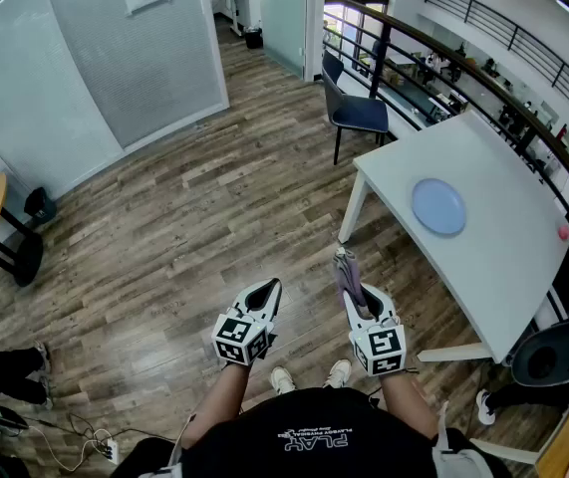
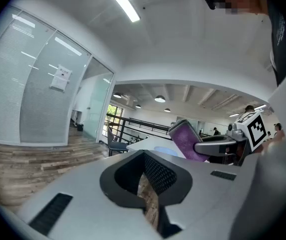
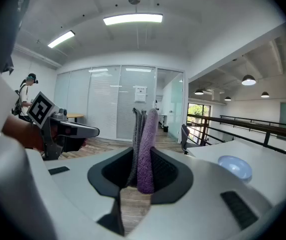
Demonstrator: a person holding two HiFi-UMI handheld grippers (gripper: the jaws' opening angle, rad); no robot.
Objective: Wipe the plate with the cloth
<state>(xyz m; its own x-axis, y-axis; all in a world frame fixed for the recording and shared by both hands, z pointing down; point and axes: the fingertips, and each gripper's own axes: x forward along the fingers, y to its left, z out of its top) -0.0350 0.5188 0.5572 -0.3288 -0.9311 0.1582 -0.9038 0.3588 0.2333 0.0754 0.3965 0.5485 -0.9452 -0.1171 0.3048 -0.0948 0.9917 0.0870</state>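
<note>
My right gripper [image 3: 141, 176] clamps the folded purple cloth [image 3: 145, 144], my left gripper [image 1: 262, 297] is closed and empty; the blue plate [image 1: 438, 207] lies far right on the white table [image 1: 503, 267], so I should step close before lowering the cloth flat

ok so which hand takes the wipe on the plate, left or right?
Right. The right gripper holds the cloth between its fingers, and the plate on the table lies on its side. The left gripper is shut, empty and farther from the plate.
</note>
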